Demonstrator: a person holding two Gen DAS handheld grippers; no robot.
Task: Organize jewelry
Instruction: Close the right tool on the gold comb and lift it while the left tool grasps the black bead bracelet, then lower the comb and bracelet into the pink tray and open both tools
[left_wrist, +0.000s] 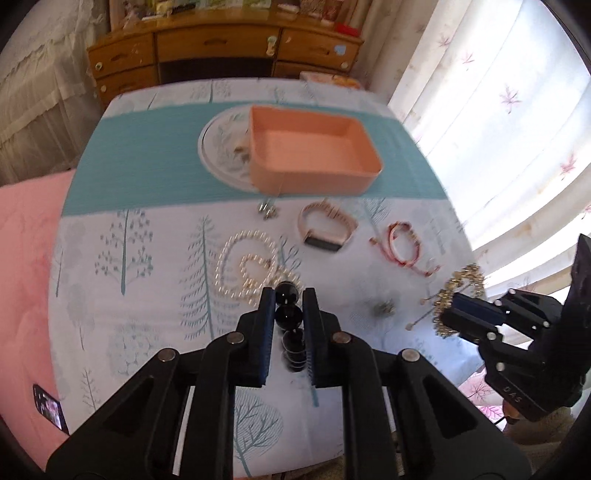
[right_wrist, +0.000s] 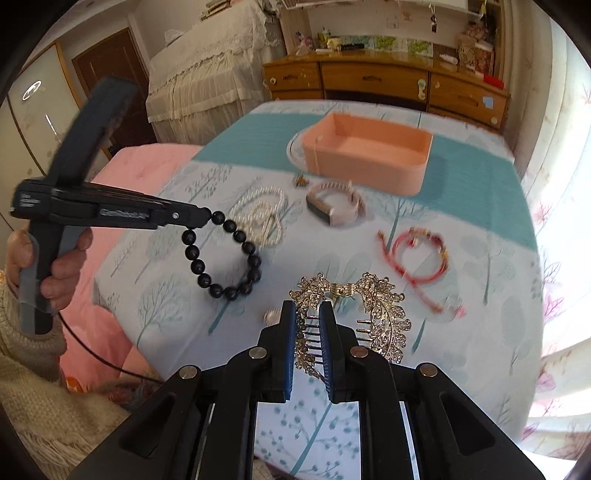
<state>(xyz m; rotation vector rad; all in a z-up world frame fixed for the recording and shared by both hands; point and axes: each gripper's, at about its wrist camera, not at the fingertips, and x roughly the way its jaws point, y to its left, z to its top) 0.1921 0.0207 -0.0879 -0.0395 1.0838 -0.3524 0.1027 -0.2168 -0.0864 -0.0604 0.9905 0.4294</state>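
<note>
My left gripper (left_wrist: 289, 295) is shut on a black bead bracelet (left_wrist: 288, 317) and holds it above the table; in the right wrist view the bracelet (right_wrist: 225, 258) hangs from that gripper (right_wrist: 207, 218). My right gripper (right_wrist: 307, 306) is shut on a gold rhinestone hair comb (right_wrist: 369, 310), also seen in the left wrist view (left_wrist: 461, 291). The pink box (left_wrist: 314, 147) stands open and empty at the far middle of the table. A pearl necklace (left_wrist: 247, 266), a pink watch band (left_wrist: 325, 229) and a red cord bracelet (left_wrist: 404, 247) lie on the cloth.
A round white plate (left_wrist: 221, 147) lies under the box's left side. A small metal charm (left_wrist: 267, 212) lies before the box, another small piece (left_wrist: 384, 308) near the front. A pink quilt (left_wrist: 26, 258) and a phone (left_wrist: 50, 408) are left. A wooden dresser (left_wrist: 221, 48) stands behind.
</note>
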